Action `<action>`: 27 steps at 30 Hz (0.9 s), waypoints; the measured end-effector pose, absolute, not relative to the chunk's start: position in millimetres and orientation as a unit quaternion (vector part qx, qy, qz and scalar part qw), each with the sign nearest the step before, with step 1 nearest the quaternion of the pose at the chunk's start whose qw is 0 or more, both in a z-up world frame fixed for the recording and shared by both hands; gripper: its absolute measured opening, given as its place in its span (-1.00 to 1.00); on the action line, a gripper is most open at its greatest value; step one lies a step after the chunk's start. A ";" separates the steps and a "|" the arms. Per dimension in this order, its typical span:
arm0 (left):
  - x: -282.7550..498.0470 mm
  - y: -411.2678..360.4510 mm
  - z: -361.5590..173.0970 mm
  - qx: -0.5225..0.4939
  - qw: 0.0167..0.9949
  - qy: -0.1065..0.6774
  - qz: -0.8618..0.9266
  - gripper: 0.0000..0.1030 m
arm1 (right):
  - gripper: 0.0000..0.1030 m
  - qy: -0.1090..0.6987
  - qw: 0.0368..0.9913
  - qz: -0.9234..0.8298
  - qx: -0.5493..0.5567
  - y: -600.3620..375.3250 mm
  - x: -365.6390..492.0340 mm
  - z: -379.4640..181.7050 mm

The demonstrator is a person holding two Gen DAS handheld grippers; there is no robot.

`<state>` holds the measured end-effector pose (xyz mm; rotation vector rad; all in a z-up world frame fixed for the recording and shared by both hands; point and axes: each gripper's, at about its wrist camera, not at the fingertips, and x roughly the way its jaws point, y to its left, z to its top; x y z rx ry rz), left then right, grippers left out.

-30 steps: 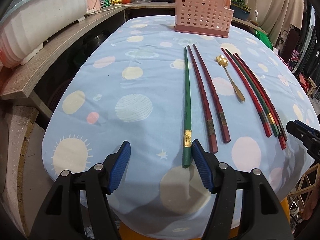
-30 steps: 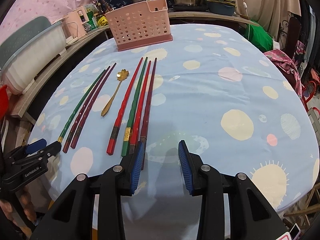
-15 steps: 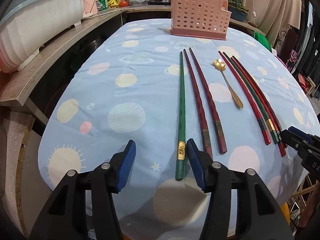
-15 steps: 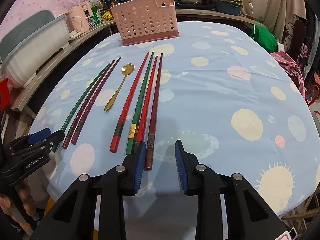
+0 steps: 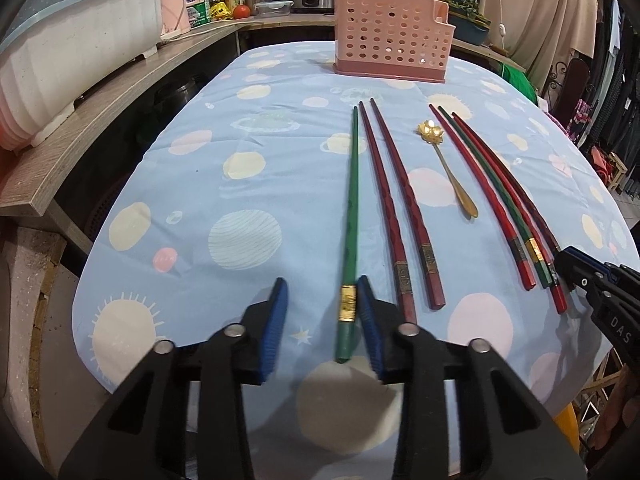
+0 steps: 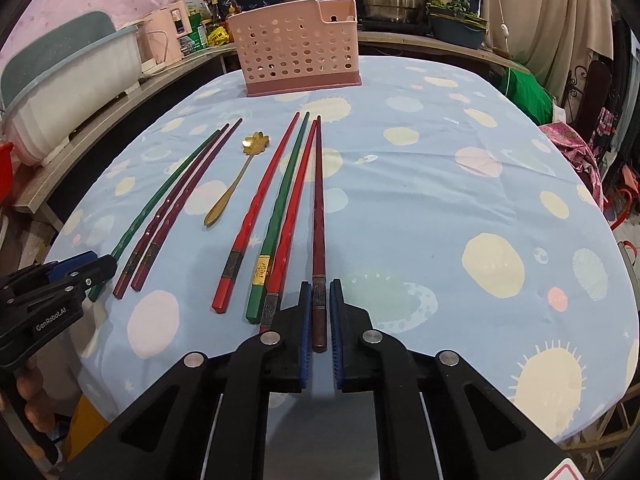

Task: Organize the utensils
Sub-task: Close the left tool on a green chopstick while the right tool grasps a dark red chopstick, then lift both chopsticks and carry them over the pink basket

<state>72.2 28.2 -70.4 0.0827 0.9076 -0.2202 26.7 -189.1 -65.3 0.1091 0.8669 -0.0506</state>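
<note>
Closing on the thick end of the dark maroon chopstick (image 6: 319, 216), my right gripper (image 6: 319, 320) pinches it against the planet-print tablecloth (image 6: 420, 208). My left gripper (image 5: 322, 322) has been narrowing around the green chopstick (image 5: 349, 236), 1 pad (image 5: 367, 316) touching, the other apart. The pink utensil basket (image 6: 298, 46) stands beyond.

a rounded table under a pale blue planet-print cloth (image 6: 420, 208) bears a pink perforated plastic basket (image 6: 298, 54) at its far edge, seven lacquered chopsticks (image 6: 276, 216) and a gold flower-bowled spoon (image 6: 236, 180) nearer the near edge.
</note>
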 end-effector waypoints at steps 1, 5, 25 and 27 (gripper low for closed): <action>72.0 28.1 -70.2 0.039 0.892 0.437 -0.109 -0.52 | -0.86 0.420 0.906 -0.024 0.052 -188.8 26.6 -65.1; 70.5 27.8 -69.2 0.034 0.889 0.441 -0.122 -0.83 | -0.87 0.421 0.905 -0.021 0.057 -188.9 25.3 -63.7; 82.8 49.7 0.9 -0.037 0.907 0.399 -0.131 -0.86 | -0.87 0.342 0.933 -0.021 0.112 -226.7 29.3 17.3; 88.9 50.2 13.0 -0.038 0.911 0.389 -0.130 -0.86 | -0.87 0.328 0.937 -0.021 0.115 -232.8 33.5 30.6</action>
